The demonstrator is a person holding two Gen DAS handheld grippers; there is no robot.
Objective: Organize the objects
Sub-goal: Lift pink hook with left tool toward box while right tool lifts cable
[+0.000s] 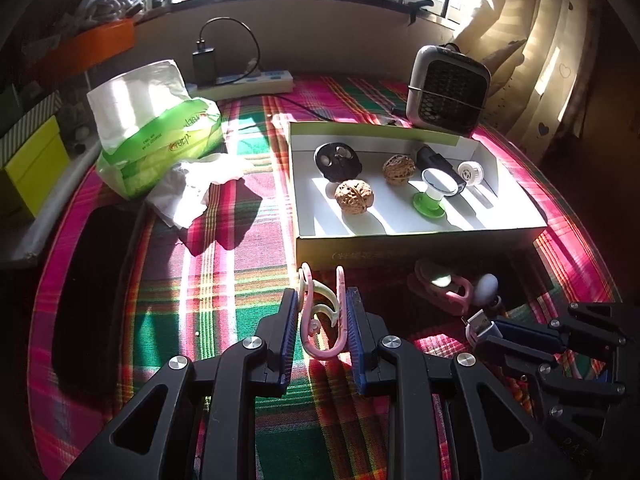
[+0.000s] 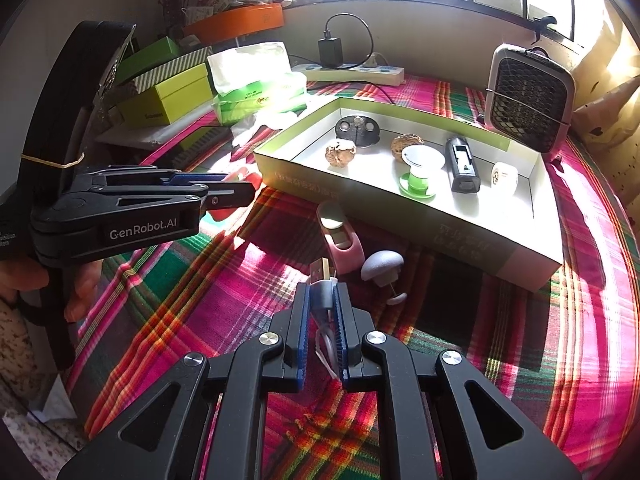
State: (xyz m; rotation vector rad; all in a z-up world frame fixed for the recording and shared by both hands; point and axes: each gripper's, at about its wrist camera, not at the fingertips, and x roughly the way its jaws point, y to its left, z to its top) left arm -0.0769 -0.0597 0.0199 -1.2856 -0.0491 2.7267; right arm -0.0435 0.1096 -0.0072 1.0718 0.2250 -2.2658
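Note:
In the left wrist view my left gripper (image 1: pixel 322 292) is shut on a pink and cream curled clip (image 1: pixel 320 320), held upright just in front of the shallow white box (image 1: pixel 420 240). My right gripper (image 2: pixel 321 286) is shut on a USB plug (image 2: pixel 322 276) with a thin white cable trailing back between the pads. It also shows at the right edge of the left wrist view (image 1: pixel 490 332). The box holds two walnuts (image 1: pixel 354 196), a black disc (image 1: pixel 338 160), a green and white stand (image 1: pixel 434 192), a black device (image 2: pixel 462 168) and a white roll (image 2: pixel 505 175).
On the plaid cloth before the box lie a pink mirror case (image 2: pixel 338 236) and a grey mushroom-shaped knob (image 2: pixel 382 266). A tissue pack (image 1: pixel 156 128), a crumpled tissue (image 1: pixel 192 192), a small fan (image 1: pixel 446 84), a power strip (image 1: pixel 256 80) and yellow-green boxes (image 2: pixel 176 96) stand around.

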